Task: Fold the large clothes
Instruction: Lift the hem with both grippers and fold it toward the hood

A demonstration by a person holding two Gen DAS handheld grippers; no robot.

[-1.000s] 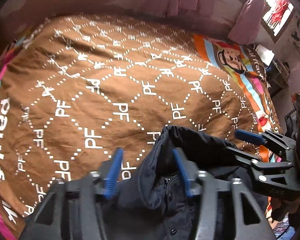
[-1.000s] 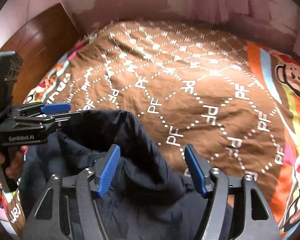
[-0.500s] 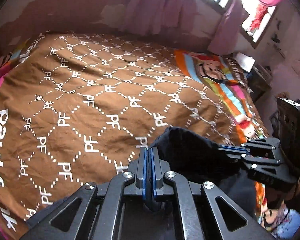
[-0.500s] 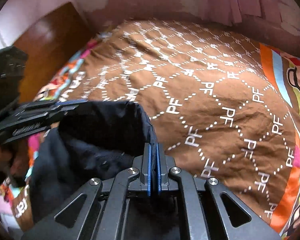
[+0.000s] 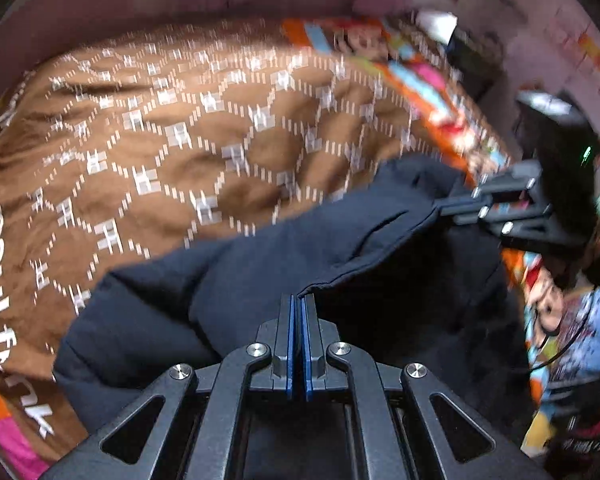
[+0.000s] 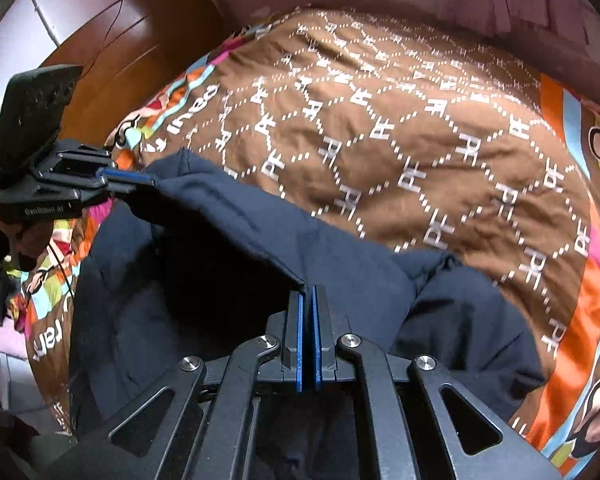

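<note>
I've got both grippers clamped down now, and the dark navy jacket point(image 5: 340, 248) is strung between them over the near side of the bed. My left gripper point(image 5: 299, 300) has its blue pads pressed tight together, pinching a thin corner of the jacket's hem right at the tips. From the right wrist view my right gripper point(image 6: 308, 292) looks the same: jaws fully together, a fold of the hem caught between the pads. Across in that view I can see the left gripper's blue fingers biting the far corner of the jacket, so the edge runs taut from one gripper to the other. The rest of the jacket sags below that line in puffy folds, draped onto the brown bedspread point(image 6: 400, 140), which is printed with white PF letters in a diamond grid. The left wrist picture is smeared with blur, so the bedspread pattern there is hard to read. A colourful cartoon border point(image 6: 580, 240) runs along the bedspread's edge, and a wooden headboard point(image 6: 120, 48) stands at upper left in the right wrist view.
</note>
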